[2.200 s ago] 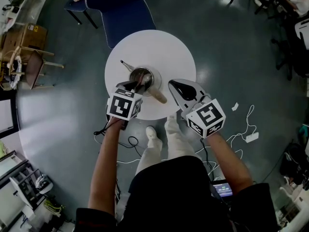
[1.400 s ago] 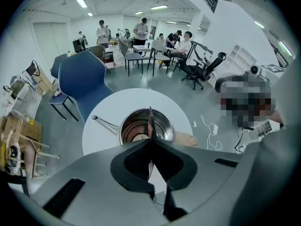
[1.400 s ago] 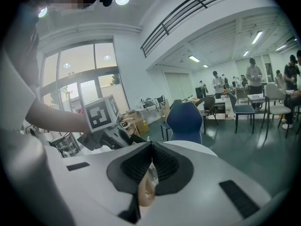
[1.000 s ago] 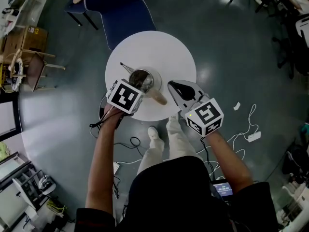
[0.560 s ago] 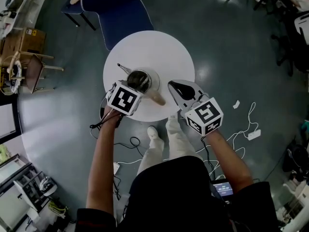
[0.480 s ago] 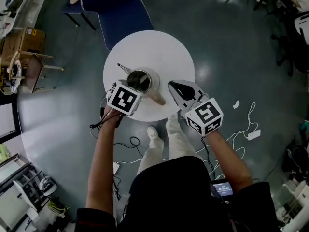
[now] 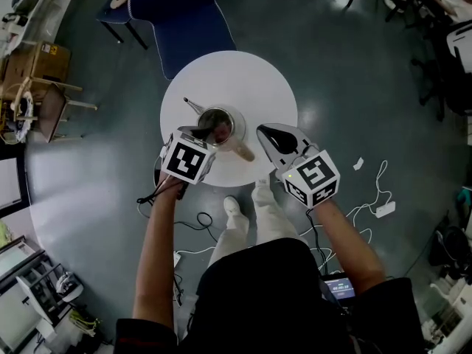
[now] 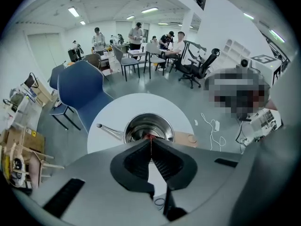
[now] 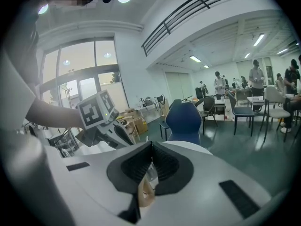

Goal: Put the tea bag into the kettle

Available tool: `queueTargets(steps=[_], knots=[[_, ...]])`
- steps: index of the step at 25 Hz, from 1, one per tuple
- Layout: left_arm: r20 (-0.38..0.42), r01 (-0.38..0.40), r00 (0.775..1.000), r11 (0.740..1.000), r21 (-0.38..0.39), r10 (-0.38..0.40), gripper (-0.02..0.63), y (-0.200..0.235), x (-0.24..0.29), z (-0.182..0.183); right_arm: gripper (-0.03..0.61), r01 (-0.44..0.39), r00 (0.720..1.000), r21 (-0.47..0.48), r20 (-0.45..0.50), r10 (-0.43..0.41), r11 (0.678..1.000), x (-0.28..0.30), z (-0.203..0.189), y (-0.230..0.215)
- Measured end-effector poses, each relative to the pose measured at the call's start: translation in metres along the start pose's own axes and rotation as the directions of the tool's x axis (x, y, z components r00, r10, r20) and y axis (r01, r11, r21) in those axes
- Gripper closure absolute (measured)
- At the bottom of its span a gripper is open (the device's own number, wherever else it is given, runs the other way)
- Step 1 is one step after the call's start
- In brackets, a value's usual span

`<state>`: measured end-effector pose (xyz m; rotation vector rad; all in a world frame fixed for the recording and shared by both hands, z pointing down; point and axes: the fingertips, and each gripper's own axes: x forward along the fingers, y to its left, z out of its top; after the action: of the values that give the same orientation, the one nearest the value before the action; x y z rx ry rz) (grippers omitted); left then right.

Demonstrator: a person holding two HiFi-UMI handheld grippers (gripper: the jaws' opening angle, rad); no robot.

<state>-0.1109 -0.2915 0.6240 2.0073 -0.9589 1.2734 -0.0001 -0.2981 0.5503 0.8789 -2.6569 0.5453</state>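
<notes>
- The round white worktop [image 7: 254,80] stands on a grey-green floor [image 7: 354,72]. A blue chair [image 7: 188,13] stands beyond both tools, just past the worktop's far edge.
- White cables [image 7: 372,198] trail on the floor to the right of the right tool [image 7: 265,130]. A cardboard box [image 7: 44,54] sits well off to the left of the left tool [image 7: 200,133].
- The steel kettle [image 7: 234,122], its lid off, stands right below the left tool's tips. Its wooden handle [image 7: 243,151] points back between the two tools.
- The left tool's jaws have just been closing and now stand together, nipping a thin red thread.
- The tea bag [image 8: 149,136] shows only as a red speck at those tips, over the kettle's mouth. Its body is hard to make out.
- The right tool's jaws meet at the tips, apart from the kettle.
- A tan shape [image 9: 146,194] shows in the gap behind the right tool's pads. I cannot tell what it is.
</notes>
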Motion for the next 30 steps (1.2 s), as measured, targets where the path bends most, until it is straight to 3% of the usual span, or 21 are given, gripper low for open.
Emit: queueTargets(steps=[8,14,21,27,30], knots=[[0.104,-0.019,0.994,1.000,-0.022,0.021,0.598,-0.004,-0.044,-0.005,0.560,-0.004,1.000,-0.060,0.024,0.005,0.998,-0.006,0.029,0.031],[0.231,-0.025,0.972,0.999,-0.021,0.029,0.598,-0.018,-0.089,-0.007,0.560,-0.010,0.999,-0.115,0.051,0.016,0.993,-0.016,0.056,0.063],[0.438,-0.089,0.896,0.996,0.006,0.077,0.598,-0.027,-0.146,-0.006,0.560,-0.012,0.995,-0.204,0.090,0.031,0.979,-0.030,0.091,0.105],[0.563,-0.076,0.824,0.997,-0.013,0.071,0.598,-0.042,-0.202,-0.017,0.560,-0.003,0.988,-0.243,0.149,0.040,0.970,-0.047,0.117,0.146],[0.630,-0.106,0.772,0.994,0.000,0.082,0.598,-0.054,-0.227,-0.024,0.560,0.017,0.981,-0.261,0.190,0.034,0.965,-0.062,0.128,0.164]])
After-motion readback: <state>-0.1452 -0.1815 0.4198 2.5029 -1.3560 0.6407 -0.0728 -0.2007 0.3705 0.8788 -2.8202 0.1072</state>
